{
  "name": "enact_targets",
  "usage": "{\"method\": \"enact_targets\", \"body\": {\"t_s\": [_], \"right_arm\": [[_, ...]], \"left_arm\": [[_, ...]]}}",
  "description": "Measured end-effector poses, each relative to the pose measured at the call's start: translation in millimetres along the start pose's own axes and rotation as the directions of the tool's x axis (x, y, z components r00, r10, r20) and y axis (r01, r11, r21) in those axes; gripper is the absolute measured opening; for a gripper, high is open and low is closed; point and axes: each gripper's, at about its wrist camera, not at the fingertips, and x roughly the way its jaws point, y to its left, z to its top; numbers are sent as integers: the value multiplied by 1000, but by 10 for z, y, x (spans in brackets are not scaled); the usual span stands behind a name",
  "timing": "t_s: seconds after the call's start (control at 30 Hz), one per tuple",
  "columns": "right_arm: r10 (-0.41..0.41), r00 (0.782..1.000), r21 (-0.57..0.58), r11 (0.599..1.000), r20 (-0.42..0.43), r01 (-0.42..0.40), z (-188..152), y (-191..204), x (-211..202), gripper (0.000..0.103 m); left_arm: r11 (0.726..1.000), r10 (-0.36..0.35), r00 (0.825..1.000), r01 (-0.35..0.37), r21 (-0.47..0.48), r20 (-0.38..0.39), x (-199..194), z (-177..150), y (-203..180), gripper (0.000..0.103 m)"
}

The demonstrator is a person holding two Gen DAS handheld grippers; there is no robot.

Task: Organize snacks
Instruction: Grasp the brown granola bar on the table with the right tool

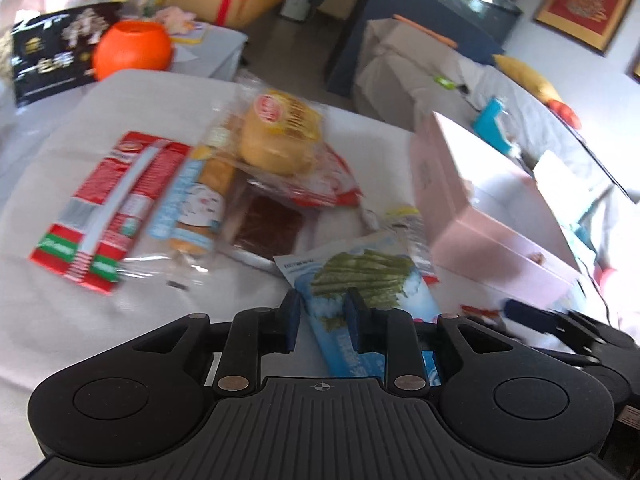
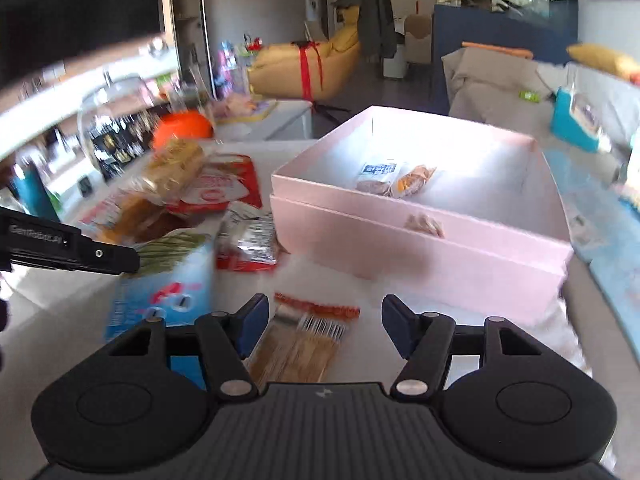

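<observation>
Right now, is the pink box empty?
No, the pink box already holds two small snack packets on its floor in the right wrist view.

Your left wrist camera looks down-forward, close over the worktop [image 1: 120, 312]. Your right one faces the pink box [image 2: 420, 248] nearby. Both share the blue seaweed packet [image 1: 360, 280] [image 2: 176, 280] and that box [image 1: 480, 208].

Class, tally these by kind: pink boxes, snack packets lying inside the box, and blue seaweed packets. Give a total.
pink box: 1
packets inside it: 2 (grey packet, orange packet)
blue seaweed packet: 1
Total: 4
</observation>
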Motion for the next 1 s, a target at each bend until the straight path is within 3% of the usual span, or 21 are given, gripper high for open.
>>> {"method": "enact_targets", "body": {"t_s": [0.13, 0.27, 0.33, 0.47, 0.57, 0.7, 0.8, 0.87, 1.0], "right_arm": [[128, 991, -35, 991, -39, -129, -51, 196, 4, 63], [153, 987, -117, 981, -50, -158, -166, 394, -89, 64], [192, 980, -127, 972, -58, -198, -211, 413, -174, 64], [111, 993, -113, 987, -31, -114, -265, 265, -257, 64], [33, 999, -39, 999, -23, -34, -285, -5, -249, 64], [-28, 1000, 38, 999, -13, 29, -309, -278, -245, 64], [-20, 1000, 79, 997, -5, 20, -342, -380, -255, 64], [-14, 1000, 82, 997, -1, 14, -354, -383, -259, 65], [1, 1000, 73, 997, 2, -1, -367, -393, -252, 72]], "left_arm": [[997, -36, 999, 37, 61, -18, -43, -71, -18, 34], [994, -35, 999, 37, 106, -27, -159, -126, -2, 35], [989, 3, 1000, -1, 148, -7, -260, -147, -56, 35], [961, 34, 999, -42, 272, 34, -469, -160, -268, 35], [936, 20, 1000, -22, 352, 11, -476, -182, -458, 35], [885, 78, 996, -50, 464, -41, -286, -309, -740, 35], [862, 105, 990, -43, 506, -94, -96, -408, -857, 36], [845, 110, 990, -49, 533, -84, -61, -448, -895, 39], [852, 94, 989, -21, 523, -112, -17, -436, -937, 46]]}}
